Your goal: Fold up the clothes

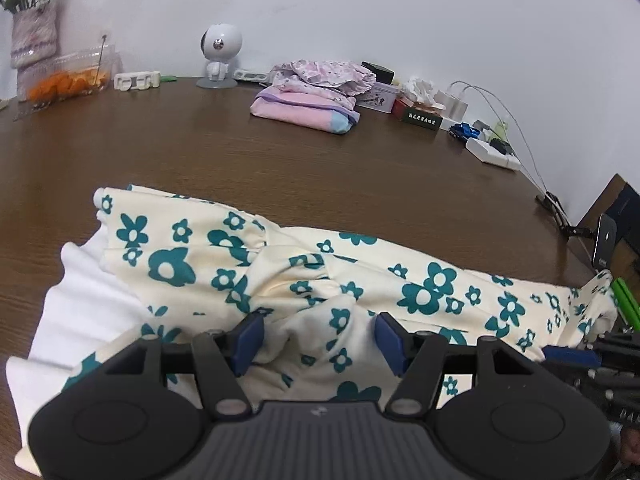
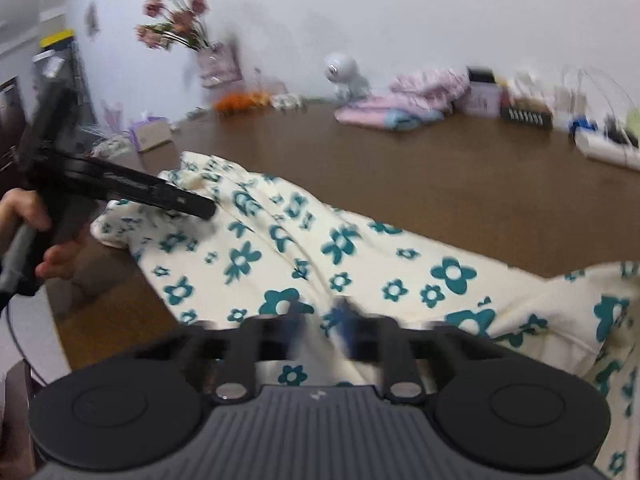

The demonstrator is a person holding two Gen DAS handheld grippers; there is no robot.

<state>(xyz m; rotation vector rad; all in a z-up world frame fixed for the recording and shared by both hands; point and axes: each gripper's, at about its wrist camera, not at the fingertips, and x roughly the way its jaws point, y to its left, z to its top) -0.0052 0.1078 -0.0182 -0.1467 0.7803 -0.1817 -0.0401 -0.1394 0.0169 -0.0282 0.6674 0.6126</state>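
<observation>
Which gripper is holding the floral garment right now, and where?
Right gripper pinches floral garment at its near edge; left gripper is open around a bunched fold.

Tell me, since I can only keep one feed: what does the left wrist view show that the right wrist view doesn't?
Left wrist only: the left gripper with its jaws apart around a fabric bunch, and white lining.
Right wrist only: the right gripper, blurred, jaws nearly together on the cloth, a hand holding the other tool, and flowers.
Both: the floral garment, folded pink clothes and brown table.
</observation>
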